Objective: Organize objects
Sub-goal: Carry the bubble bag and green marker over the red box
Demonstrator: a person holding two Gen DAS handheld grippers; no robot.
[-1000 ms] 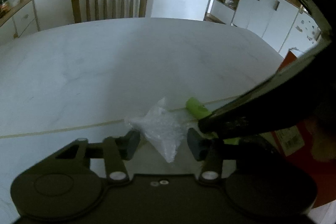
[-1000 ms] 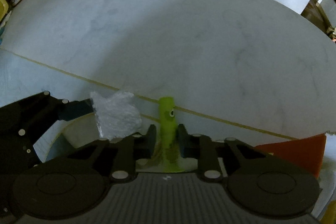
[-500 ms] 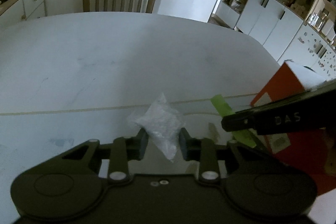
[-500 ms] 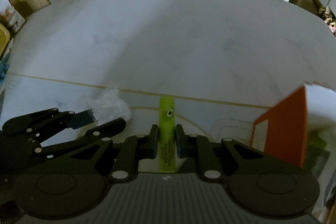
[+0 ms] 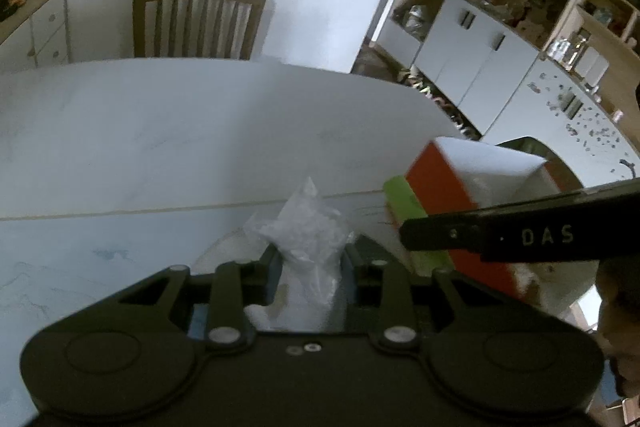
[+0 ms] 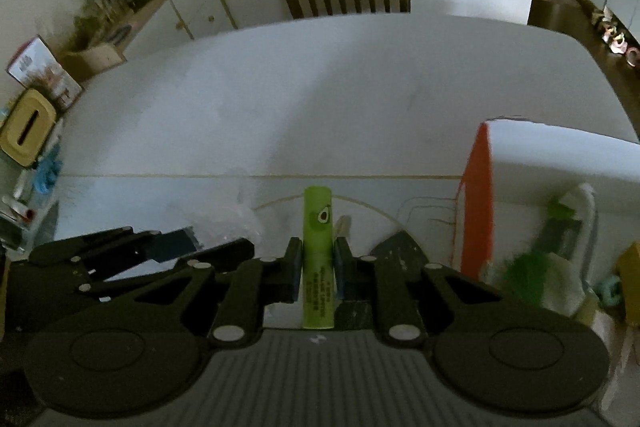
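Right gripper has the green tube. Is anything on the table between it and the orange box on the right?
Nothing visible. The right gripper holds the green tube above the table, and the stretch across to the orange box looks bare. The left gripper with its plastic bag is on the opposite side.

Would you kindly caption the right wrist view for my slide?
Right gripper clamps a green tube above the white table, beside an orange box.

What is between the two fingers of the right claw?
A green tube with an avocado picture, standing upright and pressed between the fingers of the right claw. The right wrist view shows it.
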